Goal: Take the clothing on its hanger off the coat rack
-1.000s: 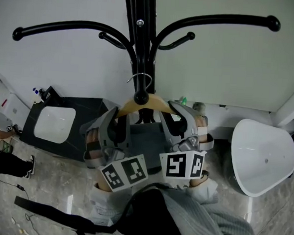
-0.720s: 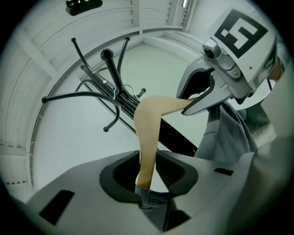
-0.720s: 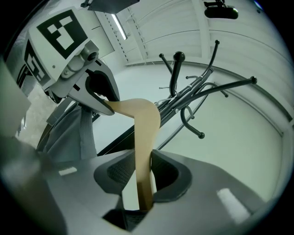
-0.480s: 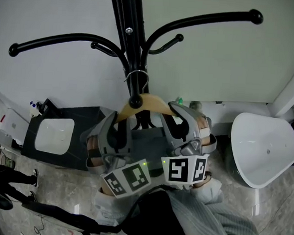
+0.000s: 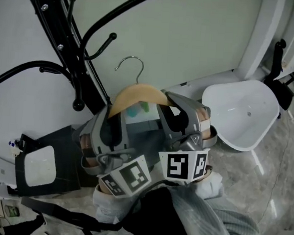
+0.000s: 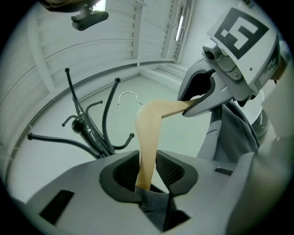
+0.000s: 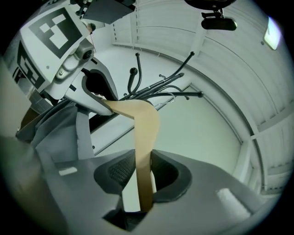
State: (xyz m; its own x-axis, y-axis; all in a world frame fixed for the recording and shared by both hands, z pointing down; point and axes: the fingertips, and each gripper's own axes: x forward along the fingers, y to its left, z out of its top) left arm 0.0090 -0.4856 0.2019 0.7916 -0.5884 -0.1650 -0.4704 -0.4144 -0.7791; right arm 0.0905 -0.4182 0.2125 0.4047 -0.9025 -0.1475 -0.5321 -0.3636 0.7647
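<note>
"Wooden hanger (image 5: 138, 95), where is it?"

"Up in the air, held between both grippers. Its metal hook (image 5: 133, 66) hangs on nothing and stands apart from the black coat rack (image 5: 66, 48), which is to the upper left in the head view."

"How does the left gripper (image 6: 148, 172) stand?"

"Partly closed, with both pads pressing one arm of the hanger. Grey cloth sits bunched at the root of the jaws, just under the wood."

"And the right gripper (image 7: 143, 176)?"

"The same. It is about half closed and clamped on the other arm, so the wood runs straight up out of the jaws and bends across toward the other gripper."

"Where is the clothing (image 6: 229, 133)?"

"It is grey and draped over the hanger. It falls below the right gripper in the left gripper view, and below the left one in the right gripper view."

"Any containers around?"

"Two on the floor. A white tub (image 5: 261, 105) lies to the right by the wall, tilted toward the camera. Its inside shows plain white with one small dark spot. To the lower left a dark stand (image 5: 67, 139) carries a white basin (image 5: 39, 166) set into its top, and only the basin's white surface shows."

"Is either one near the hanger?"

"Both are well below it, one off to each side."
</note>
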